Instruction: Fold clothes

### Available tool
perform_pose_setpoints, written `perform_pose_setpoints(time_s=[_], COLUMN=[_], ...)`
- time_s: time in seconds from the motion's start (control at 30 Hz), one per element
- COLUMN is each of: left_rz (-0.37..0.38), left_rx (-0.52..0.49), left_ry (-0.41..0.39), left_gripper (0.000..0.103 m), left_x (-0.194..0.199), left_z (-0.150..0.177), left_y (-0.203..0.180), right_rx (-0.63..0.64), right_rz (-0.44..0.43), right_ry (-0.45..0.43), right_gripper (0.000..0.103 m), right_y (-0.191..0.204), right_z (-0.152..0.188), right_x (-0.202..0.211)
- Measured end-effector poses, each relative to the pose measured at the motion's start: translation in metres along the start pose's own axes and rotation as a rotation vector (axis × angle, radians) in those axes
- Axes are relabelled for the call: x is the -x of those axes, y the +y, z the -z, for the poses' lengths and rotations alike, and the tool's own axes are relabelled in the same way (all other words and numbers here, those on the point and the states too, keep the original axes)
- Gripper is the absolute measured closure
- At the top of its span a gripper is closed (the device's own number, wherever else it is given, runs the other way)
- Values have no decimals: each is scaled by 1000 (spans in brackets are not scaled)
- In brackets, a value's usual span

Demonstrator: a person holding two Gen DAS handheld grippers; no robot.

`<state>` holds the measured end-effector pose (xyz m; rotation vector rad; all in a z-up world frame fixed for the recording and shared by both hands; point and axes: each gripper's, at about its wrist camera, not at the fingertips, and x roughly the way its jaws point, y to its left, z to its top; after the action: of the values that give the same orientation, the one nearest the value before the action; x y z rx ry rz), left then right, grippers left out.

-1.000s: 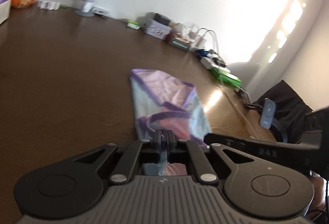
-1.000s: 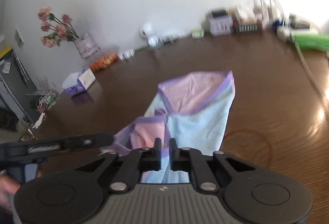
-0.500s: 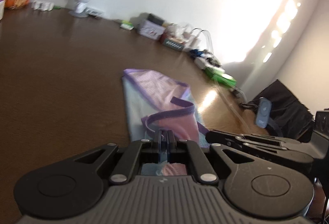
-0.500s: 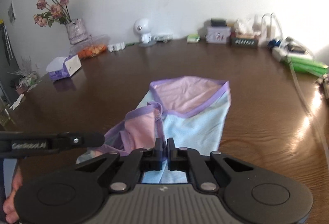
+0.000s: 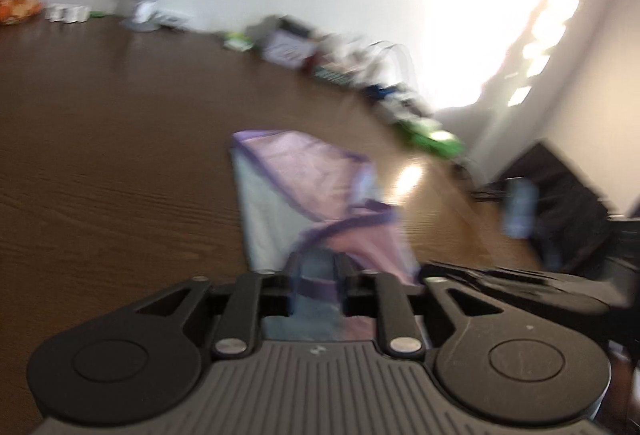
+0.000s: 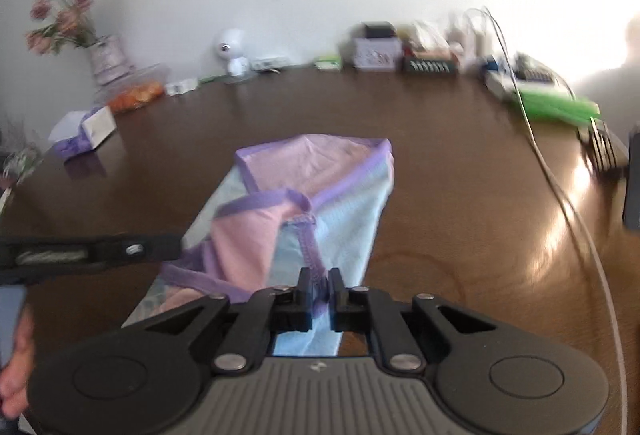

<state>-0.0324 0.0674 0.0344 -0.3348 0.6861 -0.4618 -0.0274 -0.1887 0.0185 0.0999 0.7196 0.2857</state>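
- Since a second ago, garment [image 6: 320,191] near end has lifted off the tabletop [image 6: 460,171] and come forward over the far half; both my grippers have carried it that way, and the left view has gone blurry with motion.
- Garment: small blue and pink piece with purple trim, lying mid-tabletop, long axis running straight away from me. Far end flat on the wood, pink panel up; near end raised and doubling over it.
- Right gripper [image 6: 319,285]: jaws nearly together, clamped on the purple seam at the garment's near right corner.
- Left gripper [image 5: 318,267]: jaws stand a little apart with trim and blue fabric between them. Blur is heavy, so I can't tell if the grip is firm or just letting go.
- Key relation: the garment's free length lies dead ahead of both jaws, along their pointing direction. The fold goes forward along that axis, near hem to far hem.
- Both grippers sit side by side at the near end, about equally close; the left one shows in the right view [image 6: 132,249] just left of the raised flap.
- My read: fold roughly half done. Next needs both corners carried forward level, then lowered onto the far pink edge.
- Risk: a loose left grip skews the fold.
- Outward: tissue box [image 6: 86,131], flower vase [image 6: 106,59], small white camera [image 6: 232,51] and clutter along the back wall, well apart from the garment.
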Motion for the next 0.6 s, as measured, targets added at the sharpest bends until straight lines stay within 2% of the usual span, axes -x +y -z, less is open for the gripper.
perform_pose_setpoints(time_s=[0.03, 0.07, 0.13, 0.2, 0.3, 0.33, 0.37, 0.4, 0.43, 0.47, 0.5, 0.6], left_rz=[28, 54, 78, 96, 107, 105, 82, 61, 53, 57, 55, 46], left_rx=[-14, -31, -60, -76, -96, -99, -91, -83, -73, -61, -62, -89], left_ry=[-10, -17, 23, 81, 128, 140, 151, 161, 163, 158, 156, 123], left_gripper=[48, 45, 45, 47, 60, 70, 86, 89, 89, 90, 90, 86], left_x=[14, 27, 41, 47, 44, 42, 38, 35, 33, 34, 37, 50], left_z=[5, 10, 24, 40, 58, 64, 67, 69, 70, 71, 73, 77], left_y=[-2, -3, -9, -15, -23, -24, -23, -21, -18, -16, -15, -16], right_rx=[-5, -1, 19, 40, 79, 90, 96, 96, 95, 95, 92, 82], right_rz=[-24, -53, -112, -161, -217, -231, -234, -229, -219, -209, -203, -194], right_ry=[-28, -57, -75, -64, -21, -7, 7, 21, 35, 53, 67, 60], right_gripper=[93, 82, 62, 62, 62, 64, 65, 65, 76, 93, 100, 100], right_y=[-2, -4, -7, -8, -4, -3, 0, 2, 4, 5, 5, 4], right_z=[2, 4, 10, 20, 41, 47, 53, 56, 59, 63, 66, 74], right_x=[8, 19, 36, 50, 59, 61, 60, 58, 55, 52, 50, 56])
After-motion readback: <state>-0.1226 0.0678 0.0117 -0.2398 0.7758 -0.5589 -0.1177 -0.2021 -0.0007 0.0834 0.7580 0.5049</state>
